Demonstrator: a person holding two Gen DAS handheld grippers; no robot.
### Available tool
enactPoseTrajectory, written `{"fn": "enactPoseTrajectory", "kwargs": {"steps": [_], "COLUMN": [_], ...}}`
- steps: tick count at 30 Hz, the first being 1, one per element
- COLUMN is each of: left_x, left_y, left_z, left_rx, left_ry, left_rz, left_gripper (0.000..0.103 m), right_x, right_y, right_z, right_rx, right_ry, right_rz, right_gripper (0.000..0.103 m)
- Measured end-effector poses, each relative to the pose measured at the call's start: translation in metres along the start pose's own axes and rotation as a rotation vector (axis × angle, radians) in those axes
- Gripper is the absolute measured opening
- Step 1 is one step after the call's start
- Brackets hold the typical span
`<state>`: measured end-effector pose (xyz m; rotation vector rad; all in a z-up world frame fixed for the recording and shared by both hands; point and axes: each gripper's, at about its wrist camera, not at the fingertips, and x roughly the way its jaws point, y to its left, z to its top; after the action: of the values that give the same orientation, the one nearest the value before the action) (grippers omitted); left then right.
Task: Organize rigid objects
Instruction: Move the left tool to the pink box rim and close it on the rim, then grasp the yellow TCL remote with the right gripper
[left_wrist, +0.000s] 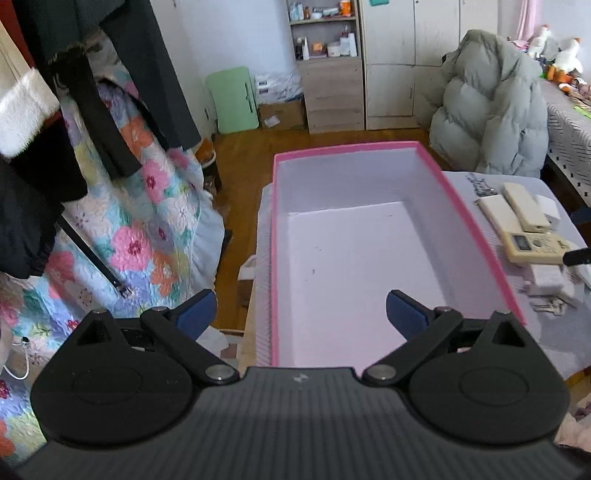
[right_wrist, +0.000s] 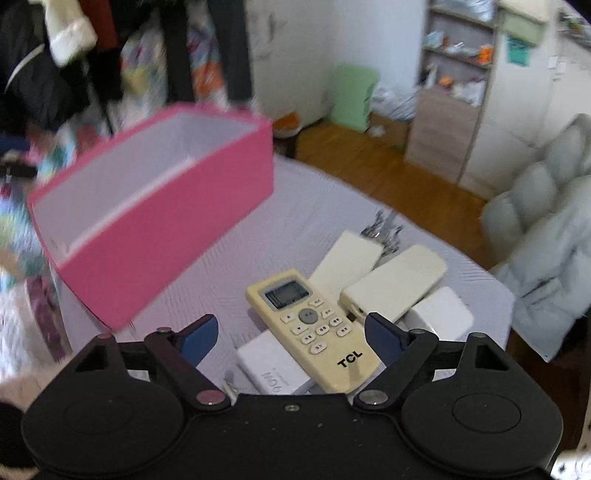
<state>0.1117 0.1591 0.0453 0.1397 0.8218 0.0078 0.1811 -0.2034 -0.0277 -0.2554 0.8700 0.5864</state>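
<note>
A pink box (left_wrist: 476, 229) with a bare white inside stands on the lavender-covered table (left_wrist: 476, 192). My left gripper (left_wrist: 301, 314) hangs open above the box's near end, nothing between its fingers. In the right wrist view the box (right_wrist: 159, 236) is at the left. My right gripper (right_wrist: 291, 334) is open, with a cream TCL remote (right_wrist: 314, 328) lying between its jaws; the left pad stands well off it. The remote rests partly on a white flat block (right_wrist: 273, 369). Two white remotes (right_wrist: 347, 262) (right_wrist: 395, 284) and a white block (right_wrist: 441, 314) lie beyond it.
A small metal chain or keys (right_wrist: 384, 229) lies behind the remotes. A grey puffer jacket (left_wrist: 491, 110) sits on a chair past the table. Hanging dark clothes (left_wrist: 74, 92) and a floral quilt (left_wrist: 147, 221) are to the left. A wooden shelf unit (left_wrist: 328, 66) stands on the far side.
</note>
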Motion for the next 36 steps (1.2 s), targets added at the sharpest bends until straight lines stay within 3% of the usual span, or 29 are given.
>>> {"fn": "enactPoseTrajectory", "kwargs": {"steps": [8, 11, 16, 19, 21, 23, 27, 30, 36], "left_x": [0.057, 0.067, 0.08, 0.09, 0.094, 0.094, 0.095, 0.096, 0.098], "left_y": [0.019, 0.024, 0.032, 0.03, 0.024, 0.021, 0.02, 0.024, 0.033], "left_z": [0.004, 0.005, 0.006, 0.003, 0.001, 0.0, -0.001, -0.001, -0.005], "left_rx": [-0.024, -0.021, -0.046, -0.044, -0.026, -0.023, -0.015, -0.049, -0.115], "left_ry": [0.105, 0.113, 0.136, 0.143, 0.135, 0.125, 0.129, 0.133, 0.097], "left_rz": [0.01, 0.018, 0.038, 0.047, 0.078, 0.056, 0.029, -0.012, -0.062], "left_gripper": [0.067, 0.064, 0.064, 0.056, 0.04, 0.022, 0.017, 0.006, 0.002], "right_x": [0.046, 0.054, 0.062, 0.062, 0.06, 0.059, 0.056, 0.059, 0.071], "right_y": [-0.038, -0.046, -0.045, -0.042, -0.042, -0.042, -0.038, -0.034, -0.028], "right_z": [0.014, 0.014, 0.008, 0.011, 0.014, 0.017, 0.024, 0.031, 0.04], "right_rx": [0.056, 0.107, 0.077, 0.062, 0.091, 0.124, 0.148, 0.164, 0.139], "right_ry": [0.155, 0.194, 0.227, 0.23, 0.23, 0.233, 0.245, 0.248, 0.254], "right_rz": [0.095, 0.132, 0.143, 0.116, 0.113, 0.129, 0.143, 0.185, 0.155], "right_gripper": [0.09, 0.089, 0.09, 0.08, 0.072, 0.067, 0.06, 0.048, 0.052]}}
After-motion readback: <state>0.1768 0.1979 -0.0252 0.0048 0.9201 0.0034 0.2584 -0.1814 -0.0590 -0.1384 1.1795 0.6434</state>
